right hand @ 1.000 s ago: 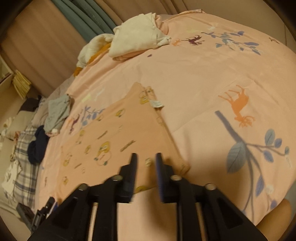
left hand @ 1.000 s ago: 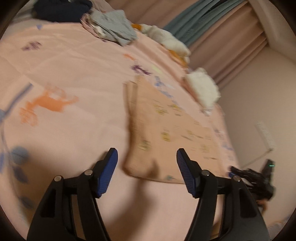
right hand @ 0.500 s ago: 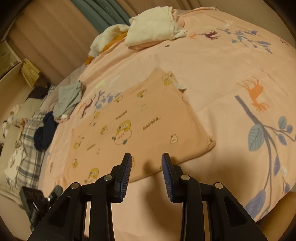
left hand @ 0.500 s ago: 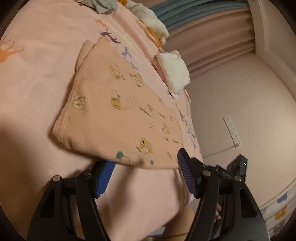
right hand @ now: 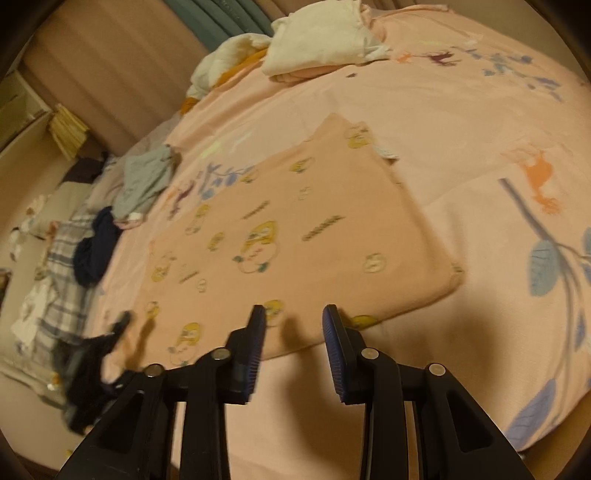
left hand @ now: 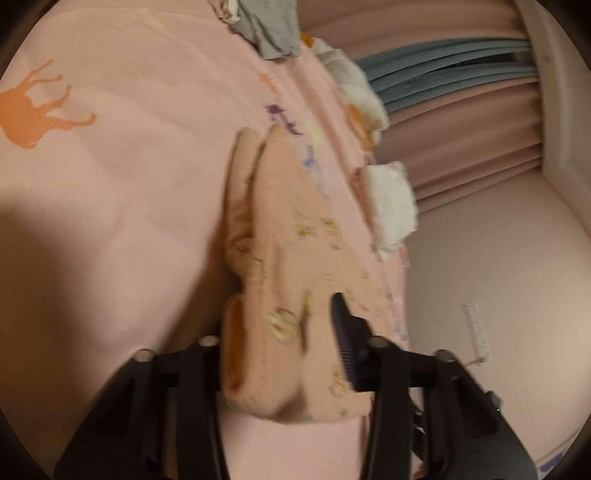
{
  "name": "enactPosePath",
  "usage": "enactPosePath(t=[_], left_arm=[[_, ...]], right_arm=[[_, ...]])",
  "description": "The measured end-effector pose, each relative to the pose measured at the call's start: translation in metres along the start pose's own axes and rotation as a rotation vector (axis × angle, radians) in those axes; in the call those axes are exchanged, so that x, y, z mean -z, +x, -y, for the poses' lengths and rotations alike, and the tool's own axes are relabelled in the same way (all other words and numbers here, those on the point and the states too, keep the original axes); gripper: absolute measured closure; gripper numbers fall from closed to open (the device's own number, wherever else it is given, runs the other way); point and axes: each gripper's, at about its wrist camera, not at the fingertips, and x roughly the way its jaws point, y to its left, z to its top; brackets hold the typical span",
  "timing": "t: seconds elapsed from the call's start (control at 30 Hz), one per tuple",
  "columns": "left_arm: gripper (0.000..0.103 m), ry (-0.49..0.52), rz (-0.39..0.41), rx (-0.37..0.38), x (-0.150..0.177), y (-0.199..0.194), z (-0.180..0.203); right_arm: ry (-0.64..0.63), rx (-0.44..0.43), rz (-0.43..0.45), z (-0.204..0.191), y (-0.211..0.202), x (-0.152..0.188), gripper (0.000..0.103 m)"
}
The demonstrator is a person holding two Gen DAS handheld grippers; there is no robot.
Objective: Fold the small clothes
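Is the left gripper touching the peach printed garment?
Touching. The left wrist view shows the left gripper with the peach printed garment bunched between its just-closing fingers.

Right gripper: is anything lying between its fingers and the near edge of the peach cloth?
Nothing visible. The right gripper hangs with fingers apart just short of the peach cloth; only bare bedspread lies between.

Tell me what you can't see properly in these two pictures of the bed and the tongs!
- Left tongs: one finger is hidden behind the bunched peach printed cloth in the left wrist view, so whether it is pinched is unclear.
- Printed words on the cloth: blurred in the right wrist view.
- Dark gadget at the bed's edge: smeared by motion, right wrist view.
- Grey clothes: cut off by the top edge, left wrist view.
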Motion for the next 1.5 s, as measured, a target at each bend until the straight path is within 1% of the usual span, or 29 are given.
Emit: enactPosePath(t=[0.03,0.1,0.13,0.2,0.27,0.37,0.43,0.53,0.63,0.7,0.8,0.93,1.07,1.13,1.2,1.27,1.33,1.5], left_arm=[[0.070,0.020,0.000,-0.014,0.000,0.002,0.002],[0.070,0.068,0.008,-0.048,0.001,0.005,0.009],[0.070,0.085,0.014,-0.062,0.001,0.006,0.011],[0.076,0.099,0.025,-0.085,0.001,0.010,0.011],[0.080,0.088,0.027,-0.096,-0.002,0.014,0.007],[0.082,0.072,0.018,-0.095,-0.005,0.017,0.000],[0.082,0.081,0.019,-0.107,-0.004,0.018,0.001],[0.083,0.107,0.027,-0.134,-0.003,0.020,0.004],[0.083,0.119,0.025,-0.157,-0.005,0.024,0.007],[0.083,0.117,0.028,-0.164,-0.006,0.026,0.008],[0.082,0.125,0.038,-0.173,-0.005,0.027,0.009],[0.081,0.160,0.037,-0.173,-0.006,0.031,0.012],[0.078,0.144,0.056,-0.153,-0.010,0.033,0.010],[0.077,0.153,0.062,-0.154,-0.009,0.033,0.011],[0.077,0.156,0.066,-0.153,-0.009,0.033,0.011],[0.078,0.153,0.066,-0.149,-0.010,0.032,0.010],[0.078,0.154,0.067,-0.150,-0.009,0.032,0.012],[0.080,0.170,0.073,-0.172,-0.007,0.031,0.015]], right_arm=[[0.004,-0.038,-0.014,-0.002,0.002,-0.001,0.070],[-0.001,-0.077,-0.030,-0.008,0.007,-0.002,0.070],[-0.017,-0.074,-0.033,-0.013,0.009,-0.004,0.070],[-0.063,-0.038,-0.031,-0.025,0.014,-0.006,0.070],[-0.127,-0.020,-0.039,-0.040,0.021,-0.011,0.070],[-0.191,-0.056,-0.057,-0.058,0.034,-0.022,0.070],[-0.233,-0.080,-0.065,-0.071,0.048,-0.030,0.070],[-0.293,-0.008,-0.084,-0.083,0.072,-0.038,0.071],[-0.324,0.015,-0.139,-0.082,0.094,-0.039,0.072],[-0.350,0.032,-0.171,-0.078,0.105,-0.037,0.081],[-0.416,0.028,-0.161,-0.073,0.105,-0.034,0.090],[-0.423,-0.031,-0.165,-0.062,0.102,-0.037,0.093],[-0.387,-0.086,-0.166,-0.053,0.103,-0.041,0.096],[-0.368,-0.104,-0.146,-0.050,0.103,-0.038,0.096],[-0.366,-0.127,-0.107,-0.047,0.100,-0.033,0.096],[-0.364,-0.140,-0.096,-0.045,0.099,-0.032,0.096],[-0.377,-0.138,-0.118,-0.049,0.099,-0.036,0.096],[-0.324,-0.135,-0.175,-0.047,0.103,-0.045,0.097]])
